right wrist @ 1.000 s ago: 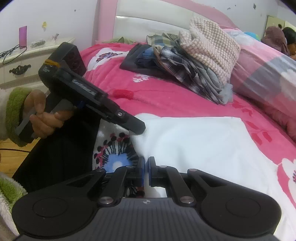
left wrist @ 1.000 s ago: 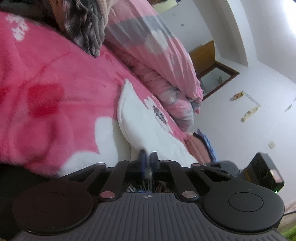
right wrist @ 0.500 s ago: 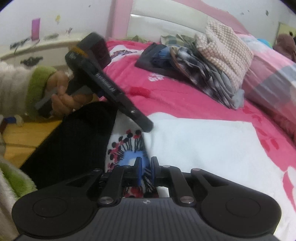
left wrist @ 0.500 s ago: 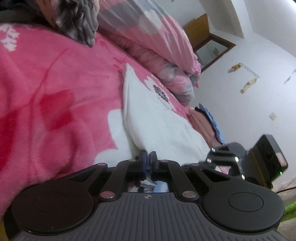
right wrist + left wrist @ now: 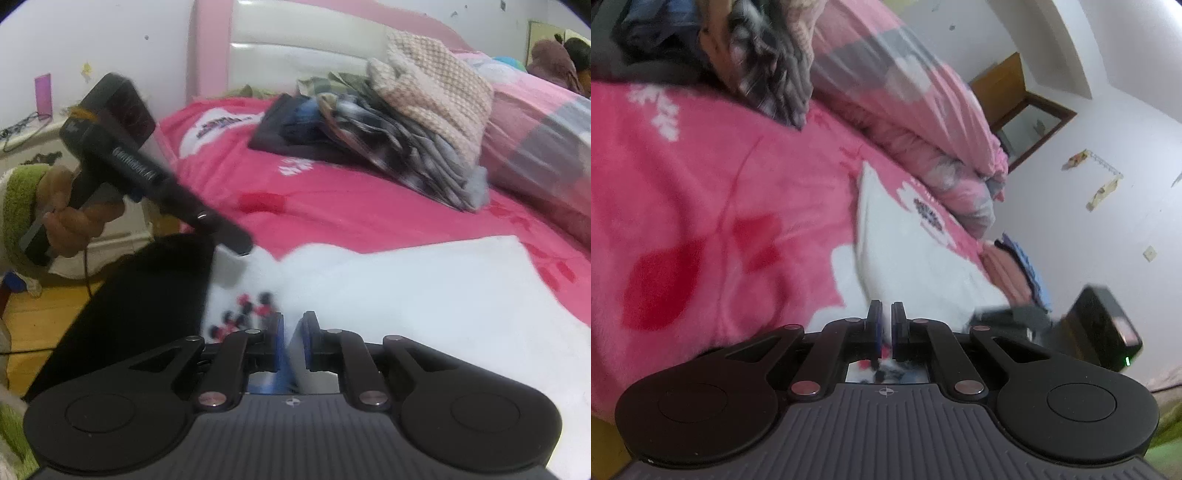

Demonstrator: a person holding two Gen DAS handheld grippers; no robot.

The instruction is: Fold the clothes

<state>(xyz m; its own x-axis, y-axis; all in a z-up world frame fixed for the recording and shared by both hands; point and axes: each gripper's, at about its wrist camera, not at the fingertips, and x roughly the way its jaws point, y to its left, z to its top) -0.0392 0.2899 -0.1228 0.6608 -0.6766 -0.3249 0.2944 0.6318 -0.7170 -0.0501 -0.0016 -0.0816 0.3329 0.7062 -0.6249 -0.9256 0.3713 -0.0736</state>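
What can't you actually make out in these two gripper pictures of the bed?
- Left wrist view: the heap of plaid and knitted clothes is smeared by motion and cut off by the top edge.
- Right wrist view: the near edge of the white floral-print garment is hidden behind the right gripper.
- Right wrist view: the left gripper tip is blurred; its contact with the cloth is unclear.

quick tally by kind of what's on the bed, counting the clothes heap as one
white garment: 1
heap of unfolded clothes: 1
rolled quilt: 1
pink blanket: 1
Total: 4
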